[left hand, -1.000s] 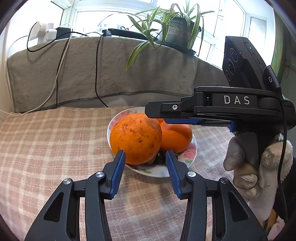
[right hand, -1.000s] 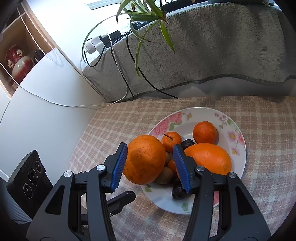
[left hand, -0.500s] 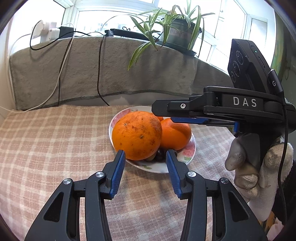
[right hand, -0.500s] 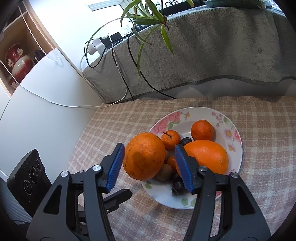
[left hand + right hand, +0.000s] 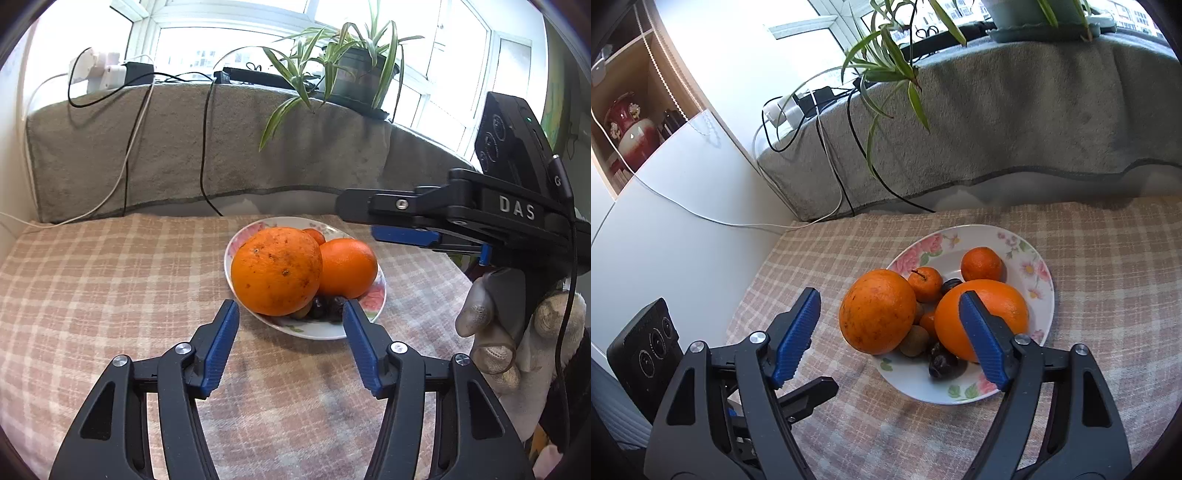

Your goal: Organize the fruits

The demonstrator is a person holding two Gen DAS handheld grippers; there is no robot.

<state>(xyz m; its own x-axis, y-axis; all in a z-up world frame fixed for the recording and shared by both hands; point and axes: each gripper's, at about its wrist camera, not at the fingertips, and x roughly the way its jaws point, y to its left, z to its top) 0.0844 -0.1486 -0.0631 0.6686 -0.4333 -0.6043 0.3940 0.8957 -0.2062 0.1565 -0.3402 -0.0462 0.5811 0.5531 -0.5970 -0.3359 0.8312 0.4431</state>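
Observation:
A flowered plate [image 5: 373, 300] [image 5: 1038, 266] on the checked cloth holds a big speckled orange [image 5: 275, 271] [image 5: 877, 310] at its near-left rim. Beside it lie a smooth orange [image 5: 347, 267] [image 5: 997, 306], two small tangerines [image 5: 925, 282] and dark plums [image 5: 942, 363]. My left gripper [image 5: 289, 308] hovers short of the plate, its jaws opening with nothing between them. My right gripper [image 5: 889, 297] also has its jaws opening. They stand apart from the big orange and press on nothing. In the left wrist view the right gripper [image 5: 402, 229] reaches in from the right, above the plate.
A grey cloth-covered ledge [image 5: 184, 155] runs behind the table with cables [image 5: 203, 147], a power strip [image 5: 103, 70] and a spider plant [image 5: 351, 70]. A white cabinet [image 5: 665, 221] stands left of the table. A gloved hand [image 5: 517, 332] holds the right gripper.
The right jaws, close around the big orange a second ago, spread wide and drew back, leaving it on the plate. The left jaws widened only in the last half second.

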